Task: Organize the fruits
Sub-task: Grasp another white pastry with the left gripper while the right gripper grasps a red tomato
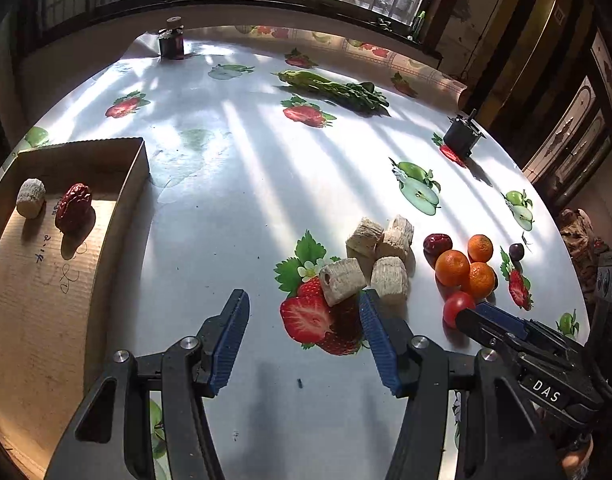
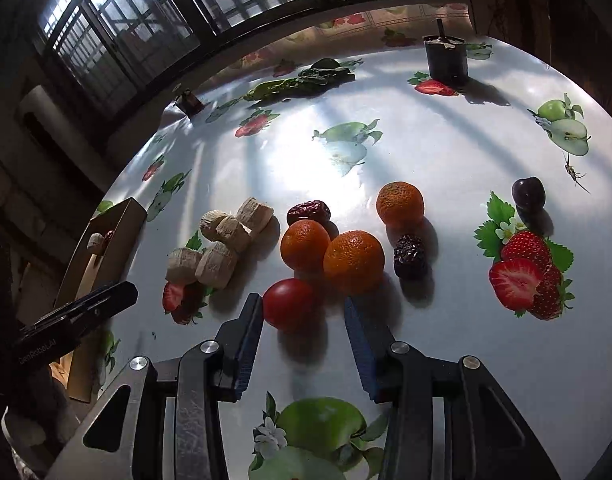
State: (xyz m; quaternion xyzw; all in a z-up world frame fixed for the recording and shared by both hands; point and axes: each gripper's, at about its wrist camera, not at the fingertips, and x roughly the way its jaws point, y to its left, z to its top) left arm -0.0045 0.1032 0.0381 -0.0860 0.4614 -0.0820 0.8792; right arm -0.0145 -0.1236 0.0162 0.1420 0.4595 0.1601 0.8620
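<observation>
My left gripper (image 1: 303,304) is open and empty above the table, just short of several beige dried-fruit chunks (image 1: 380,260). A cardboard box (image 1: 65,264) at the left holds one beige chunk (image 1: 30,197) and a red date (image 1: 73,206). My right gripper (image 2: 301,308) is open, its fingers on either side of a red cherry tomato (image 2: 291,303) without closing on it. Three tangerines (image 2: 354,261) lie just beyond, with a red date (image 2: 309,211), a dark wrinkled date (image 2: 409,256) and a dark plum (image 2: 528,194) around them. The right gripper also shows in the left wrist view (image 1: 466,316).
The round table (image 1: 265,168) has a white fruit-print cover. Green vegetables (image 1: 334,86) lie at the far side. A dark jar (image 1: 171,42) and a small black container (image 1: 462,136) stand near the far edges. Windows run behind the table.
</observation>
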